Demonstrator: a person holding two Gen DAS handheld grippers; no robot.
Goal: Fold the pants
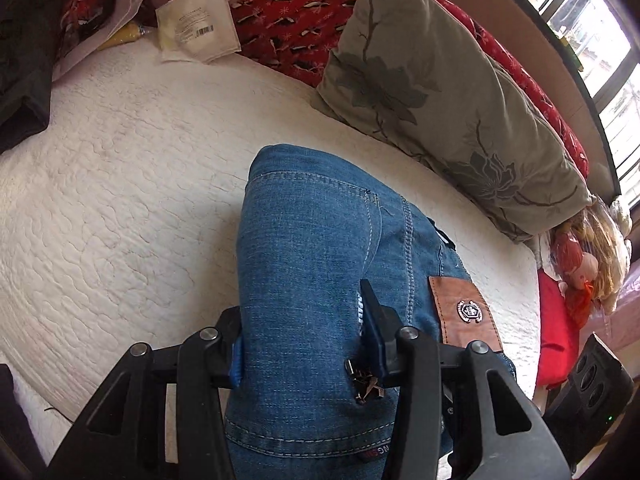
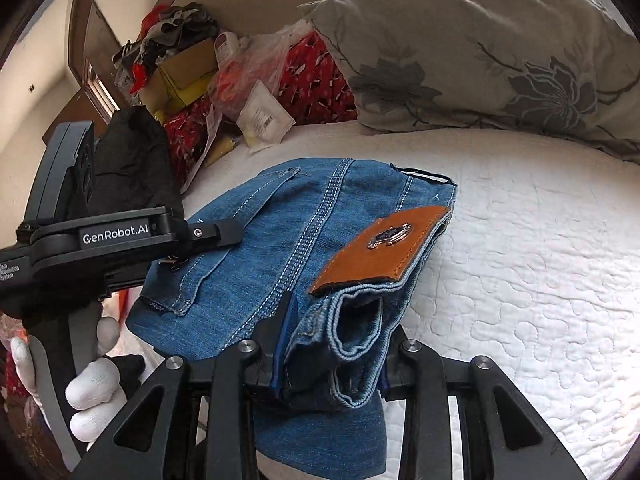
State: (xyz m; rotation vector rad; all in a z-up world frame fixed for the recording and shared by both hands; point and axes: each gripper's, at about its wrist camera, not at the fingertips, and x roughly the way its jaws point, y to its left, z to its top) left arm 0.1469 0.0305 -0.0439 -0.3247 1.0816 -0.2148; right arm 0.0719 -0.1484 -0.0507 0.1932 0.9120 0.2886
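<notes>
Blue jeans lie folded into a thick bundle on the white quilted bed, brown leather waistband patch facing up. My left gripper is shut on one end of the bundle, denim filling the gap between its fingers. In the right wrist view the jeans show with the patch on top. My right gripper is shut on the rolled layers at the near edge. The left gripper's body reaches onto the jeans from the left, held by a white-gloved hand.
A grey floral pillow and a red patterned blanket lie along the far side. Plastic packets, boxes and clothes pile at the corner. A dark garment sits at left. A doll and windows are at right.
</notes>
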